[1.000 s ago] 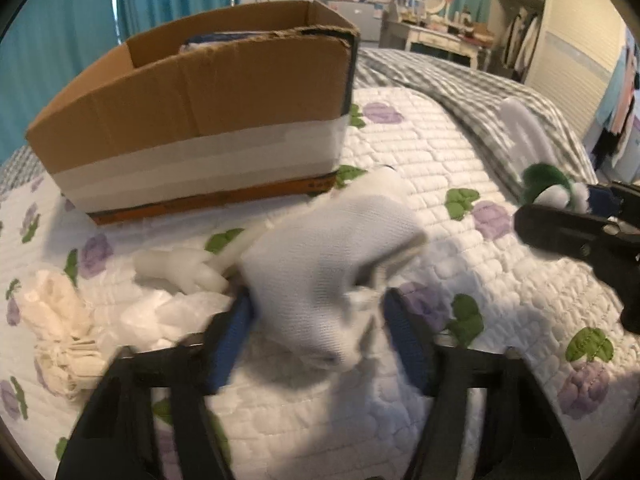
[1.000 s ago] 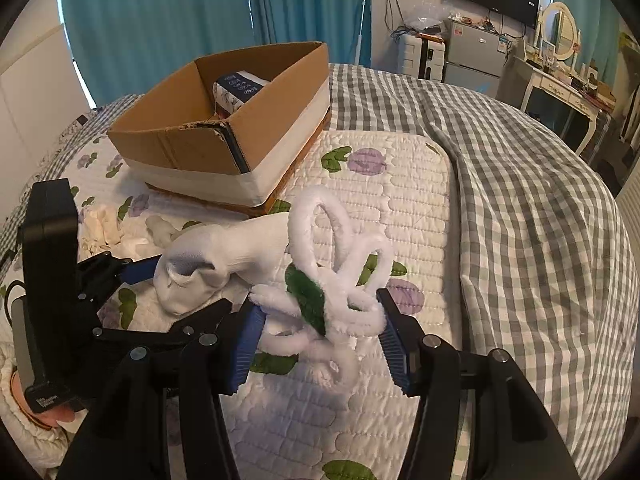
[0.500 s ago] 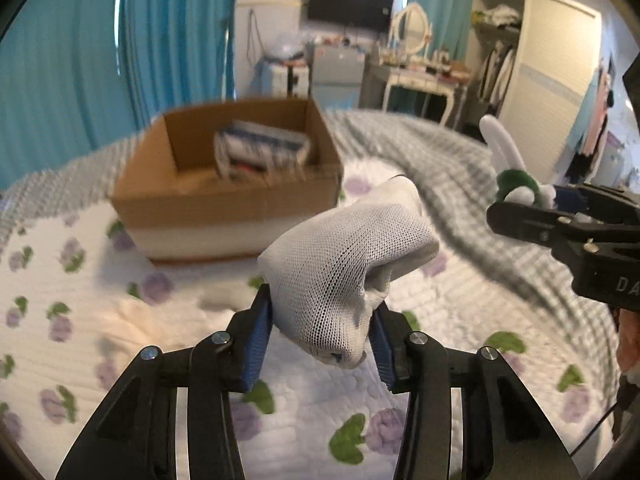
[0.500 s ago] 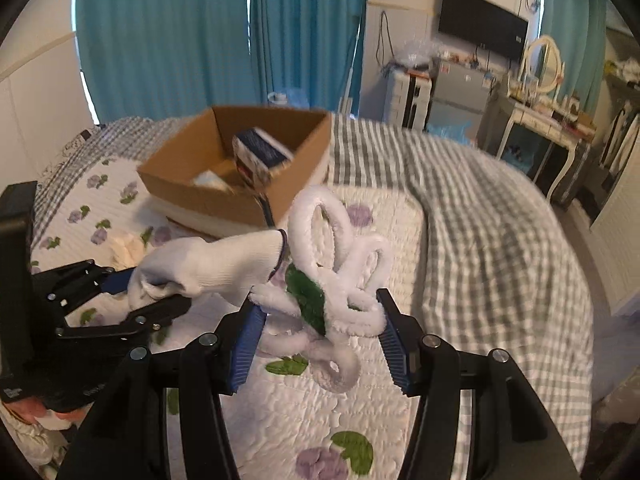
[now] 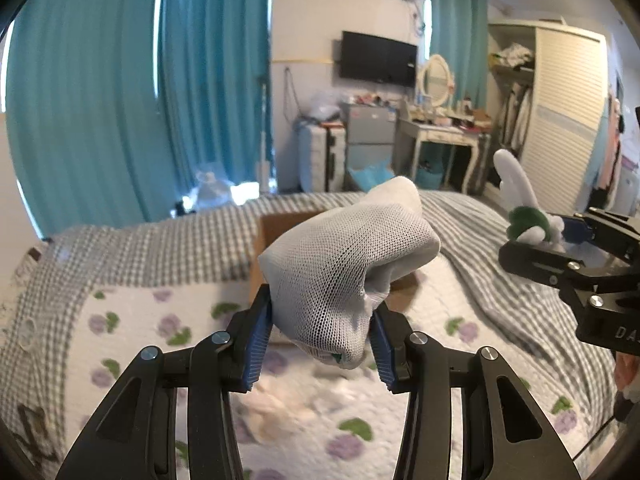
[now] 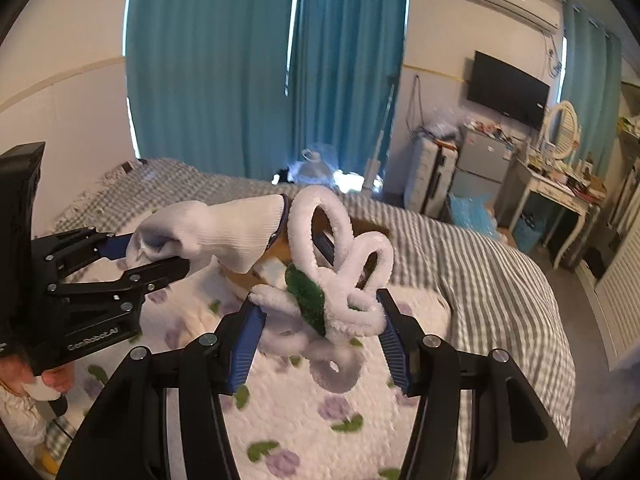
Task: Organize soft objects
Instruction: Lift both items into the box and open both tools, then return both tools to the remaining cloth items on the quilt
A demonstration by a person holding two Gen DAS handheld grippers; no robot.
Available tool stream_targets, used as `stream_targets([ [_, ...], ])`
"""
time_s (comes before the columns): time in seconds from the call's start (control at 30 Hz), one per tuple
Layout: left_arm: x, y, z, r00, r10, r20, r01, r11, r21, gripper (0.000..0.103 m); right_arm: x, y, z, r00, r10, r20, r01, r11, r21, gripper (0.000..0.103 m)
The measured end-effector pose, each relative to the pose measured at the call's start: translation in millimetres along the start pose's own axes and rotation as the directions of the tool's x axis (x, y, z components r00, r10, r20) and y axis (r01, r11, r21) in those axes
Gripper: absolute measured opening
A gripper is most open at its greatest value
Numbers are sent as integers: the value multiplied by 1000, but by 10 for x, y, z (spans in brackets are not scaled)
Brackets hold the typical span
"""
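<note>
My left gripper (image 5: 322, 334) is shut on a white mesh sock (image 5: 344, 268) and holds it high above the bed; the sock also shows in the right wrist view (image 6: 216, 236). My right gripper (image 6: 320, 332) is shut on a white fuzzy looped toy with a green patch (image 6: 340, 276), also lifted; the toy shows at the right of the left wrist view (image 5: 520, 216). The cardboard box (image 5: 280, 236) sits on the bed beyond, mostly hidden behind the sock and the toy.
The bed has a white quilted cover with purple flowers (image 5: 132, 340) over a grey checked blanket (image 6: 480, 264). Pale soft items (image 5: 288, 404) lie blurred on the cover below the left gripper. Teal curtains, a dressing table and a wardrobe stand beyond the bed.
Both grippers have risen from the bed with their loads. The left jaws closed on the sock. The box has dropped lower in both views behind the held items.
</note>
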State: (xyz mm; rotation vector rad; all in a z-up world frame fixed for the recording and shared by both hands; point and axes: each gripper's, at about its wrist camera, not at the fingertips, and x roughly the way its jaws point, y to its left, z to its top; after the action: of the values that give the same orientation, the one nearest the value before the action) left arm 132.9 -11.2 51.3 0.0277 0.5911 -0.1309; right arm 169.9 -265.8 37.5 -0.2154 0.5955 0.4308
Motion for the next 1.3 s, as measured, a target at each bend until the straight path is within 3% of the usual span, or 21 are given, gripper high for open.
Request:
stream_targets([
  [0.27, 685, 280, 133, 998, 40, -40, -40, 999, 1, 44, 812, 13, 419, 999, 39, -11, -39, 999, 23, 55],
  [0.57, 1503, 350, 91, 997, 21, -78, -18, 999, 34, 44, 1842, -222, 355, 995, 77, -61, -74, 995, 60, 57],
  [0.67, 1618, 326, 35, 999, 29, -43, -25, 997, 78, 49, 2052, -255, 326, 992, 97, -81, -92, 994, 63, 60],
  [0.73, 1688, 288, 3, 998, 31, -47, -25, 993, 113, 70, 2136, -280, 315, 993, 96, -75, -92, 994, 60, 80],
  [0.8, 1723, 251, -13, 998, 56, -31, -52, 990, 129, 74, 2154, -325, 304, 995, 86, -48, -83, 994, 69, 88],
  [0.9, 1736, 242, -10, 996, 88, -24, -83, 985, 150, 74, 2174, -350, 295, 995, 89, -50, -84, 992, 98, 88],
  [1.0, 1601, 299, 28, 998, 58, -10, -56, 991, 118, 74, 2052, -363, 299, 997, 77, -24, -74, 992, 102, 88],
  [1.17, 1109, 314, 186, 998, 51, 38, -55, 995, 89, 74, 1636, -335, 386, 999, 46, -10, -45, 995, 92, 88],
  [1.3, 506, 290, 329, 989, 61, 133, -72, 994, 79, 74, 1036, -198, 519, 999, 12, 41, -15, 998, 58, 89],
])
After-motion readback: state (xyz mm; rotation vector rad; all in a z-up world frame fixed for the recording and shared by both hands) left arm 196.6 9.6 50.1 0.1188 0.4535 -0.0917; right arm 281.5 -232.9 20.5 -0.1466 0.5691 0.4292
